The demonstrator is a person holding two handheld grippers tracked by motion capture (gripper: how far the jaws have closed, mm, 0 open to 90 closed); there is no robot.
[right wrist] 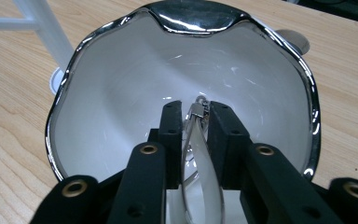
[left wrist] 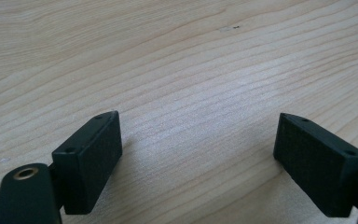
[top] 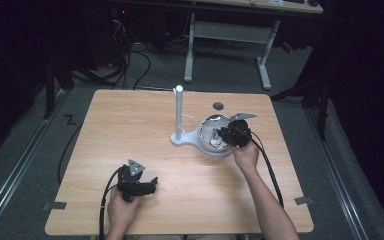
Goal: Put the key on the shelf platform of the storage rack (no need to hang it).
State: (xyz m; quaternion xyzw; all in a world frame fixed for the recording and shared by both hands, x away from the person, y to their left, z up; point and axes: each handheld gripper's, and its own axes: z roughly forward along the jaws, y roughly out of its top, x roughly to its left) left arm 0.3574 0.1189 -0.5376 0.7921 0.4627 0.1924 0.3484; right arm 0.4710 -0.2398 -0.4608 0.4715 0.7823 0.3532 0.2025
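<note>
The right hand-held gripper [top: 228, 136] is held by a forearm that runs from the near right edge of the light wooden desk [top: 130, 135] up and slightly left, the wrist bent so the black jaws dip into the white bowl with a wavy chrome rim [right wrist: 98, 93]. In the right gripper view the jaws stand narrow, only a little apart, with a thin silver metal band with a small clasp [right wrist: 200, 154] lying between them; the band rests on the bowl's inner wall and floor, and whether the pads press on it I cannot tell. The bowl sits right of centre on the desk, touching the round foot of a white stand with an upright post [top: 179, 112], which stands just to its left. A small dark round disc [top: 218, 105] lies on the desk just beyond the bowl.

The left hand-held gripper [top: 152, 182] rests low over the near left part of the desk, gripped by a hand coming in from the near edge and pointing right. Its jaws are wide apart over bare wood, with nothing between them.

The bowl's raised rim surrounds the right jaws closely on all sides. The left half of the desk and the near middle lie open, and the far right corner is close behind the bowl
</note>
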